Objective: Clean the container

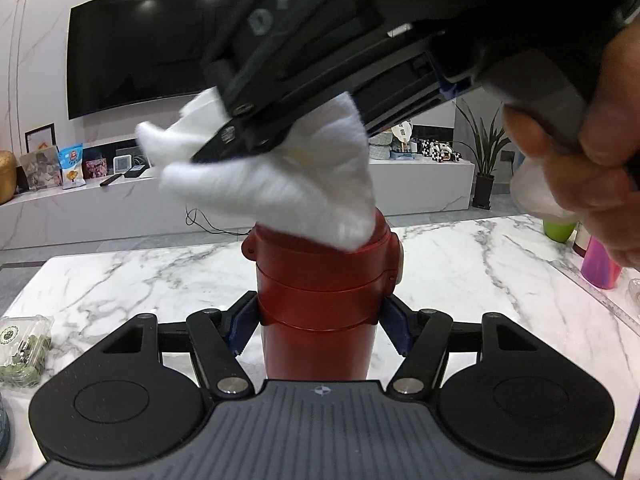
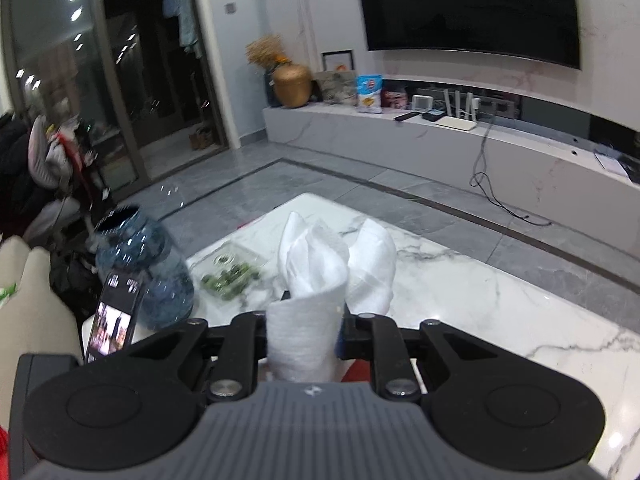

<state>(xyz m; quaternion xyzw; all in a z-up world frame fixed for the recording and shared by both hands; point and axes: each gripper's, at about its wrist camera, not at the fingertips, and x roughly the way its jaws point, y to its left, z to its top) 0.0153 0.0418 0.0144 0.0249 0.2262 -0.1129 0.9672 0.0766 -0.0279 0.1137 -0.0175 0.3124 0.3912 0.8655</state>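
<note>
A red flask (image 1: 320, 292) stands upright on the marble table (image 1: 120, 280). My left gripper (image 1: 318, 320) is shut on its body just below the lid. My right gripper (image 1: 256, 136) comes in from the upper right, shut on a white cloth (image 1: 272, 184), and presses the cloth onto the flask's top. In the right wrist view the cloth (image 2: 316, 280) sticks up between the closed fingers of my right gripper (image 2: 306, 334). A sliver of red (image 2: 356, 372) shows below it.
A clear box of green fruit (image 2: 232, 274) lies on the table's left side, also visible in the left wrist view (image 1: 22, 350). A blue glass vase (image 2: 152, 264) and a phone (image 2: 114, 320) stand near it. A green cup (image 1: 560, 230) and pink bottle (image 1: 600, 268) stand at the right.
</note>
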